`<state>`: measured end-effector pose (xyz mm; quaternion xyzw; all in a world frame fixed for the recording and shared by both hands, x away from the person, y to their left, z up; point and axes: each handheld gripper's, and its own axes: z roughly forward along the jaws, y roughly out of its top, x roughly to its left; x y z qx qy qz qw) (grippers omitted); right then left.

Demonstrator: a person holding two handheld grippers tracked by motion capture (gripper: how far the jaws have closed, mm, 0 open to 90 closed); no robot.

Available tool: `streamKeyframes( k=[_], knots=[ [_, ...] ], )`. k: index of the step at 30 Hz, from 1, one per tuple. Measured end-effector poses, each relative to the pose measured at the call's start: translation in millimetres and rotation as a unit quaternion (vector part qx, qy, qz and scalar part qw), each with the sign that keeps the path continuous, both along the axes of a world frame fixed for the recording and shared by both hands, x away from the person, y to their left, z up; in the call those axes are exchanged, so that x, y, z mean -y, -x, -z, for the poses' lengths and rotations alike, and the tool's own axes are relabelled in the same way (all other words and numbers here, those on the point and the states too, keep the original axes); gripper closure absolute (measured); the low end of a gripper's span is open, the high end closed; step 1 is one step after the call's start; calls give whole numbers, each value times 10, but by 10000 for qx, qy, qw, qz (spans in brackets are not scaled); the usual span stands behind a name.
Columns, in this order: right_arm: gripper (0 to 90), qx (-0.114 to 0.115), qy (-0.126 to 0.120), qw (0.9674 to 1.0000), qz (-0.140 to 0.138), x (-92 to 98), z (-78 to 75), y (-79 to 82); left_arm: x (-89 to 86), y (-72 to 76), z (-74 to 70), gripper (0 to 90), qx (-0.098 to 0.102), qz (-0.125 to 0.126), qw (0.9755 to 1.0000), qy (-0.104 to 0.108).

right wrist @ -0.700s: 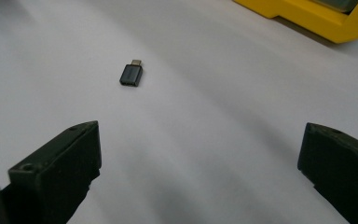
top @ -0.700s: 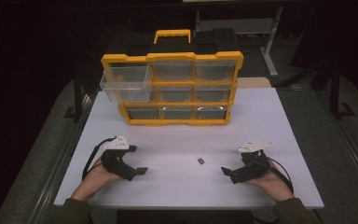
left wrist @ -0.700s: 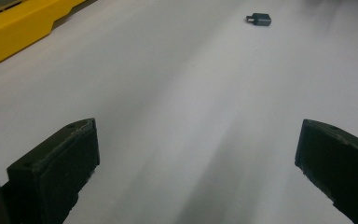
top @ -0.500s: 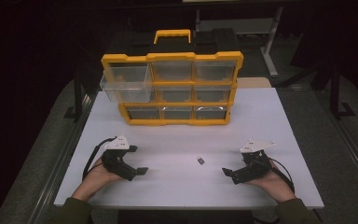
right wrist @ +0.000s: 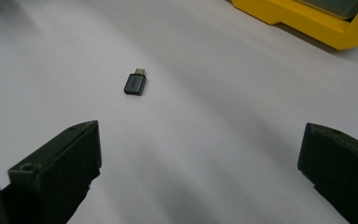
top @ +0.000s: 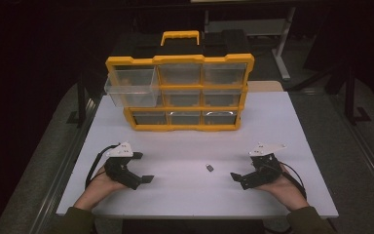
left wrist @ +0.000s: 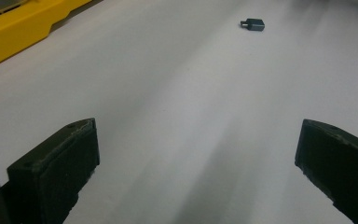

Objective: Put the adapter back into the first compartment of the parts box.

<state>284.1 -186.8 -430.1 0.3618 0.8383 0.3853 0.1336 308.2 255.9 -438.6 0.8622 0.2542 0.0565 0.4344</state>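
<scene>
1. My left gripper point(top: 143, 179) rests low on the white table point(top: 292, 126), jaws spread wide with nothing between them.
2. My right gripper point(top: 237, 178) sits opposite, jaws just as wide and bare.
3. The small dark adapter point(top: 209, 167) lies flat on the table between both grippers, nearer my right one, well apart from the yellow drawer cabinet point(top: 180, 92).
</scene>
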Motion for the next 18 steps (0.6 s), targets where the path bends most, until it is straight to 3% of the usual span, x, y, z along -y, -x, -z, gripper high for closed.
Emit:
streamKeyframes(
  k=[18],
  knots=[
    [0,-96,46,9999,-114,-87,-34,-67,-4,9,5,0,-20,9,10000,63]
  ],
)
